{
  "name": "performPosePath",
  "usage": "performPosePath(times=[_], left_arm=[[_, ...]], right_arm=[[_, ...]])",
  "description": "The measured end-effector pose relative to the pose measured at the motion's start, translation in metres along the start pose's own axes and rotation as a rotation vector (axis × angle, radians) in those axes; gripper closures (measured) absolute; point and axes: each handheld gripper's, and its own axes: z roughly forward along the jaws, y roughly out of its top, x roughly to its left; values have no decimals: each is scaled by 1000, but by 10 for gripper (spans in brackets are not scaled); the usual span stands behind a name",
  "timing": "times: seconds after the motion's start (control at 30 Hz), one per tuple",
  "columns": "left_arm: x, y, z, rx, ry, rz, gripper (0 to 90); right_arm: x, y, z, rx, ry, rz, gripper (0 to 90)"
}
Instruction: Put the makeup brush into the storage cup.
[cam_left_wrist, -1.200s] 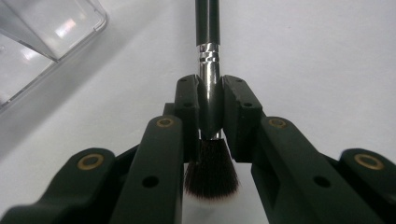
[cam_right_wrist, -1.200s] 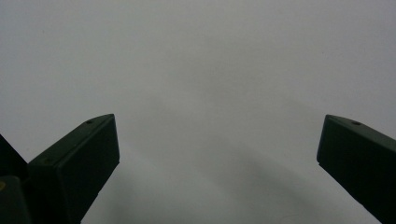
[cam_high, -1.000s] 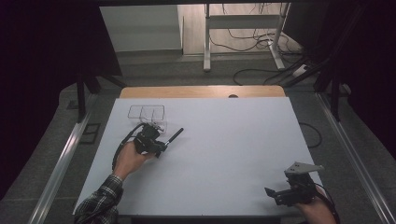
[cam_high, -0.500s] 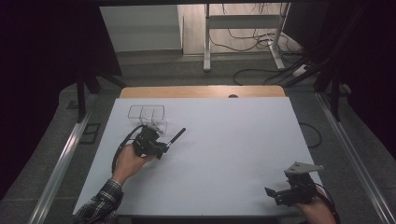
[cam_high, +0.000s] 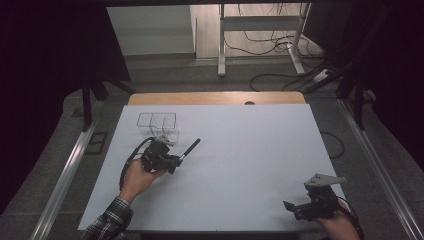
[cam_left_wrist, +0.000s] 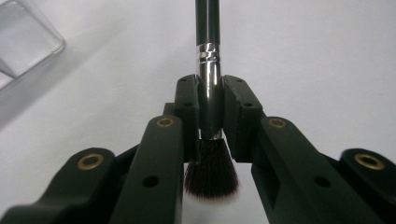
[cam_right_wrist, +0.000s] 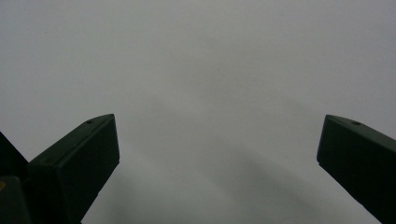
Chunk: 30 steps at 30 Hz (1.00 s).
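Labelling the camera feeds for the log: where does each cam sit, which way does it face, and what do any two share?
High view: fixed above the person's side, facing forward and down on the white table; both forearms and tongs enter from below.
Left gripper view: rides the left tongs, looking along black jaws shut on the black-handled makeup brush with dark bristles; clear plastic compartment tray at upper left.
Right gripper view: rides the right tongs, jaws wide apart over bare table.
Shared: high and left gripper views both show brush and tray.
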Motion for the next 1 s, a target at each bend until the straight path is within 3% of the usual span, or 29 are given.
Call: performPosePath(times=[1.0], left_arm=[[-27, -15, -8, -17, -48, 50, 770]], right_arm=[[4, 5, 0, -33, 5, -20, 0]])
